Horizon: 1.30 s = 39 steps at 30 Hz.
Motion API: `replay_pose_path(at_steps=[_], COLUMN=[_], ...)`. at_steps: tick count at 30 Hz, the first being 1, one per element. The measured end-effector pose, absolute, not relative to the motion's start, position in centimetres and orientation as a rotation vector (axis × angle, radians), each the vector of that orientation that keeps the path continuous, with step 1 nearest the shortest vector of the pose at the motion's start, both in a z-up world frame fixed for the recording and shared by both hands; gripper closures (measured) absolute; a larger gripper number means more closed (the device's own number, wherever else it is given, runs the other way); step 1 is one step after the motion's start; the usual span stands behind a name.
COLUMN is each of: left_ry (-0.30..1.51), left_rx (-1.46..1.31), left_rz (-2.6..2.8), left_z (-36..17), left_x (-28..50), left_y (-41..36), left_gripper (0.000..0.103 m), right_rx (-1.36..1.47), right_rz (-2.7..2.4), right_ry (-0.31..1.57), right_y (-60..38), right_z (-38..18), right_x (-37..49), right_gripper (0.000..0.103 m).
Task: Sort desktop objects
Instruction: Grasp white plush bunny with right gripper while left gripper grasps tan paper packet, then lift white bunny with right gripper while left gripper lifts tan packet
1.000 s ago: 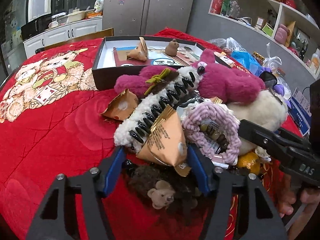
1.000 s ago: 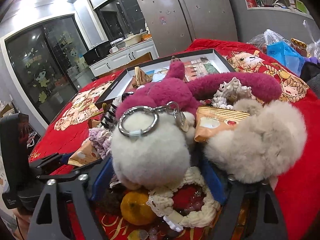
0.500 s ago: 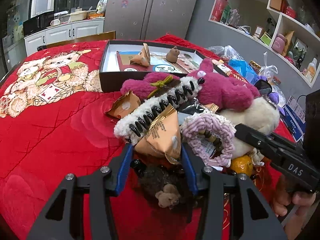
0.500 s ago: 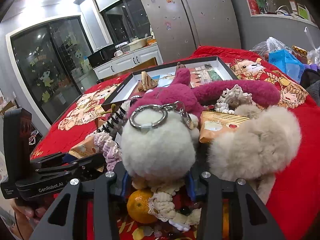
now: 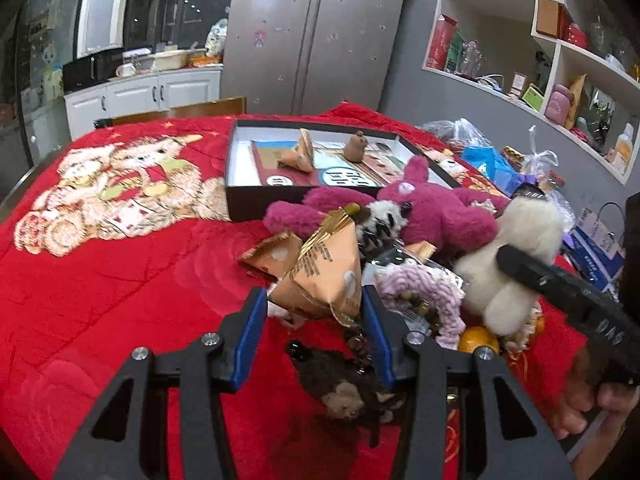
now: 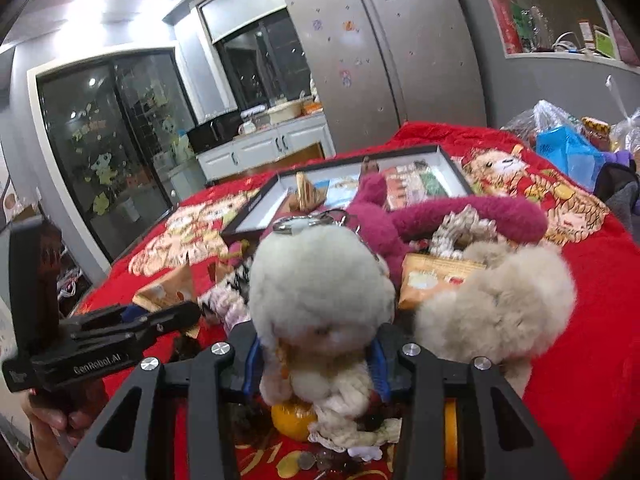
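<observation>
Two grippers work the same heap of small things on a red blanket. The left gripper pinches a tan triangular snack packet between its blue pads, the packet lifted at the near left edge of the heap. The right gripper is pressed onto a fluffy white pom-pom keychain, whose metal ring sticks up on the far side.

Just beneath that pom-pom lie a small orange and a cream crocheted piece. To the right sits a beige fluffy toy, with another snack packet wedged between it and the pom-pom. A magenta plush sprawls across the far side of the heap, touching the black-walled box. Inside that box stand a folded packet and a small brown figure. A pink crocheted ring rests just right of the left gripper's packet, and a dark furry toy lies near, between the left gripper's fingers.
</observation>
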<state>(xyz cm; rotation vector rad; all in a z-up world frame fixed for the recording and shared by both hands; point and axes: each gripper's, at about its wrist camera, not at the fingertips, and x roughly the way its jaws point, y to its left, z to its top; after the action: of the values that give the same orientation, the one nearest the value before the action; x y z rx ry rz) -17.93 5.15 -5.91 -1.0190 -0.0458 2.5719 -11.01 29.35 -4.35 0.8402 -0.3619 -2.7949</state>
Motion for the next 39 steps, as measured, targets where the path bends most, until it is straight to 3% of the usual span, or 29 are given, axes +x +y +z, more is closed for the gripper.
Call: replay_pose_path(at_steps=[39], left_ry=[-0.065], left_rx=[-0.940], left_rz=[2.580], left_z=[-2.9], left_x=[-16.3], left_y=[5.4], left_gripper=[0.055], right_rx=[0.727], right_rz=[-2.785], right_ry=[-0.319], right_y=[27.3], right_z=[1.6], right_x=[-6.8], right_gripper=[0.060])
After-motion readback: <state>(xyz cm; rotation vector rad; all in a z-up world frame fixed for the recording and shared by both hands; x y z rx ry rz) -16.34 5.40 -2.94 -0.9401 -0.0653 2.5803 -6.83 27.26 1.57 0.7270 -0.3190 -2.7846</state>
